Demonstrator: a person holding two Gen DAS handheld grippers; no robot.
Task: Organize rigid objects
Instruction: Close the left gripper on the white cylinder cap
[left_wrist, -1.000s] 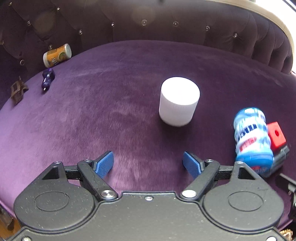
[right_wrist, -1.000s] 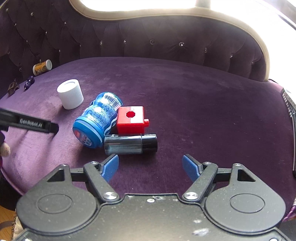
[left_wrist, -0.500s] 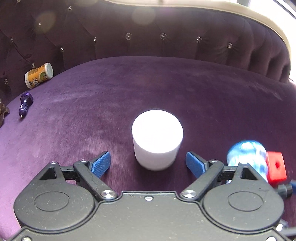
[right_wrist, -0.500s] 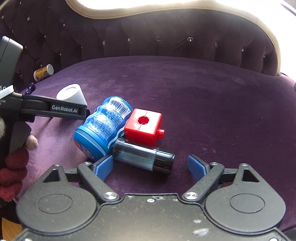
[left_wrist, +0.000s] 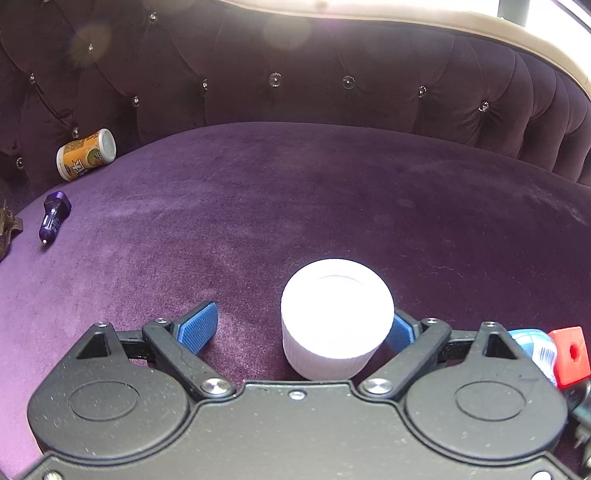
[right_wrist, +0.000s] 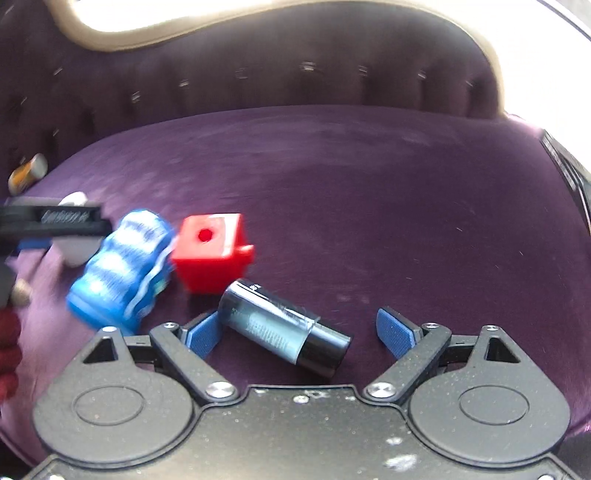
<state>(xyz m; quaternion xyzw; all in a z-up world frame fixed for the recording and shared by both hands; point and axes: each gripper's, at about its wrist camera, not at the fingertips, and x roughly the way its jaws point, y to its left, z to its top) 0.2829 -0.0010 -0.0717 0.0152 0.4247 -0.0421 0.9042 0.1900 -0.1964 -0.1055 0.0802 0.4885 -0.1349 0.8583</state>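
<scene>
1. Purple velvet seat (left_wrist: 332, 192): the centre and right side lie bare, giving open passage up to the tufted backrest (left_wrist: 332, 74).
2. Far left edge: an orange-labelled bottle (left_wrist: 85, 154) and a purple plug-shaped item (left_wrist: 54, 216) lie on their sides, well apart from the centre.
3. Near left, right wrist view: a blue bottle (right_wrist: 122, 273), a red block (right_wrist: 212, 254) and a dark cylinder (right_wrist: 284, 338) crowd together; the view is blurred.
4. A white cap (left_wrist: 334, 317) stands upright near that cluster.
</scene>
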